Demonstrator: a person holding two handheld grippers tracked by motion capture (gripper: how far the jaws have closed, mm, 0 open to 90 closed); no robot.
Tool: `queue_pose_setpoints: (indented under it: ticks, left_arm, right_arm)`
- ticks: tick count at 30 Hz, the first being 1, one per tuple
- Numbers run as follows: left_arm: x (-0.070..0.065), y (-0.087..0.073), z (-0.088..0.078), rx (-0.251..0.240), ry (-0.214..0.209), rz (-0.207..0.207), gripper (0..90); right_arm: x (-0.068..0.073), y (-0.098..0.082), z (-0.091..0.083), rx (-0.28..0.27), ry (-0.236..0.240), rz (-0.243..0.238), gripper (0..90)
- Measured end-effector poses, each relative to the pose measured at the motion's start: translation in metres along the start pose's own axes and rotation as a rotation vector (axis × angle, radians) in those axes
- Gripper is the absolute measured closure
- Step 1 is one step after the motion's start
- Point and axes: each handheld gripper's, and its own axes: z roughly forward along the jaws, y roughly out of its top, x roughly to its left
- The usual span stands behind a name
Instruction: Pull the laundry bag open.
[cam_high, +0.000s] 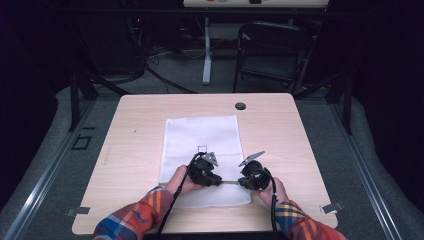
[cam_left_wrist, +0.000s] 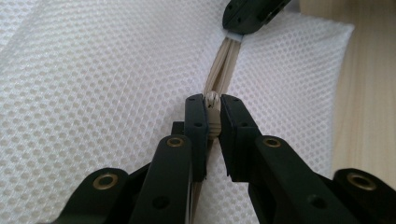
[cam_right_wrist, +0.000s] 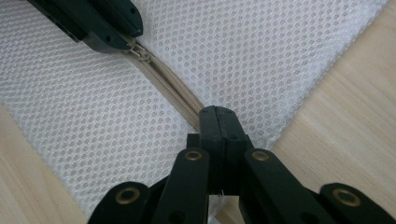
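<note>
High view, both tools (cam_high: 218, 179) (cam_high: 240, 182) pinching mesh bag's (cam_high: 200, 135) zipper (cam_high: 228, 182)

mesh laundry bag (cam_left_wrist: 102, 79): white synthetic net cloth, fine honeycomb holes, faint sheen. zipper (cam_right_wrist: 170, 91): beige woven tape, small plastic-looking teeth, matt. table (cam_high: 280, 130): pale wood-grain top, smooth, satin. left gripper (cam_left_wrist: 212, 109) and right gripper (cam_right_wrist: 217, 114): black matt plastic, brass-coloured rivets. sleeves (cam_high: 137, 215): plaid cloth.

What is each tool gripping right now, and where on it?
Both grip the white mesh bag by its beige zipper. The left tool is shut on the zipper at its slider end; the right tool is shut on the zipper tape farther along.
</note>
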Motion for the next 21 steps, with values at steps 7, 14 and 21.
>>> queue_pose_setpoints:
  ticks: [7,14,21]
  left_arm:
    - [0.001,-0.005,-0.005,-0.001,0.009,-0.002,82.0]
    - [0.003,-0.009,-0.008,0.007,0.012,0.000,81.9]
    - [0.006,-0.014,-0.015,0.008,0.025,-0.013,81.9]
  right_arm:
    - [0.000,0.000,0.000,0.000,-0.001,-0.001,90.0]
    - [0.000,0.000,0.000,-0.001,-0.001,0.000,90.0]
    - [0.000,0.000,0.000,-0.002,0.002,0.007,90.0]
